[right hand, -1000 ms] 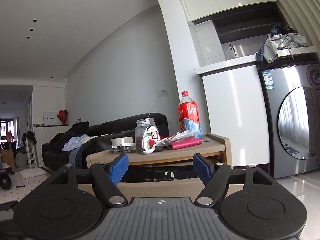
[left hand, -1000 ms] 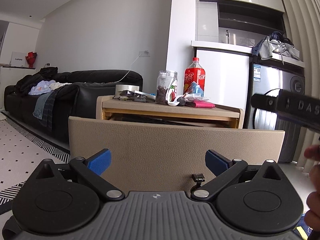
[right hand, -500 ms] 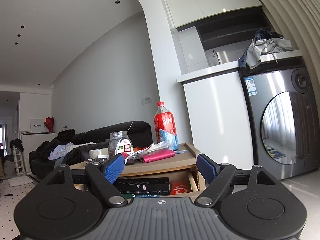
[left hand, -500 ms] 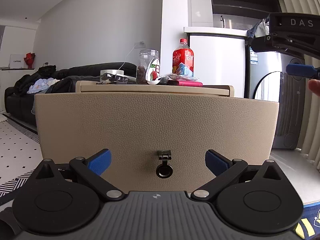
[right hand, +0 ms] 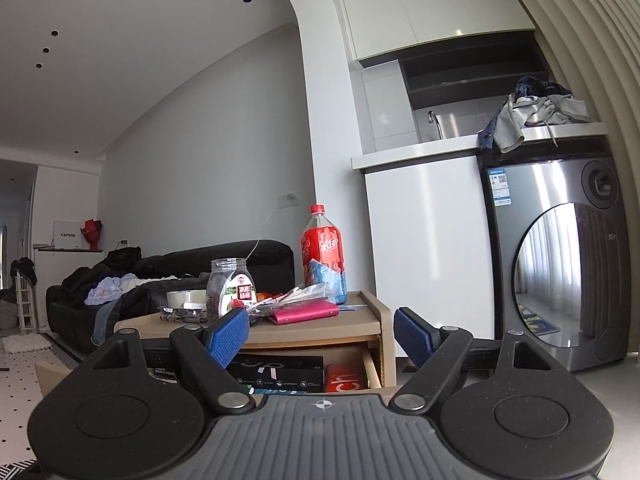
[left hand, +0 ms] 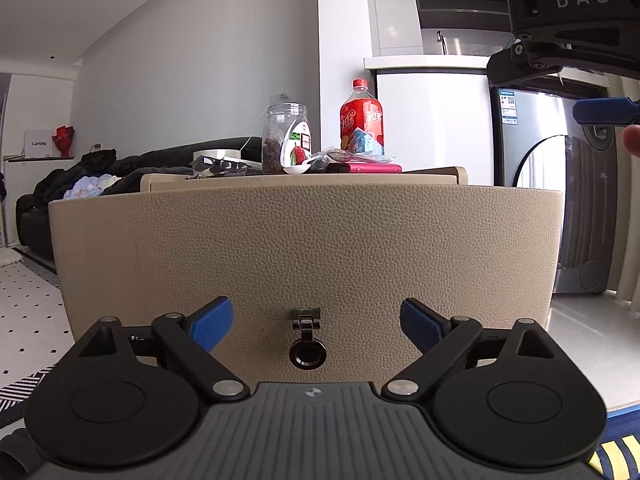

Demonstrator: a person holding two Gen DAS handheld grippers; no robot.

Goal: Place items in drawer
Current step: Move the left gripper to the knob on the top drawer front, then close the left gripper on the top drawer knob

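Observation:
The beige drawer front (left hand: 304, 248) fills the left wrist view, pulled out toward me, its black ring pull (left hand: 307, 356) hanging between the open fingers of my left gripper (left hand: 316, 320). My right gripper (right hand: 320, 334) is open and empty, held higher, above the open drawer (right hand: 372, 368), where a black box (right hand: 276, 370) and a red pack (right hand: 344, 376) lie. On the cabinet top (right hand: 320, 330) sit a pink case (right hand: 306, 313), a clear jar (right hand: 230, 286), a red soda bottle (right hand: 323, 254) and a tape roll (right hand: 185, 299). The right gripper also shows at the upper right in the left wrist view (left hand: 600, 110).
A black sofa (right hand: 160, 276) with clothes stands behind the cabinet at the left. A white counter unit (right hand: 424, 248) and a steel washing machine (right hand: 560, 264) stand at the right. Tiled floor (left hand: 28, 320) lies to the left of the drawer.
My left gripper has dropped lower in front of the drawer front, bringing the ring pull between its fingers. My right gripper has risen and shifted right, so the drawer's inside shows.

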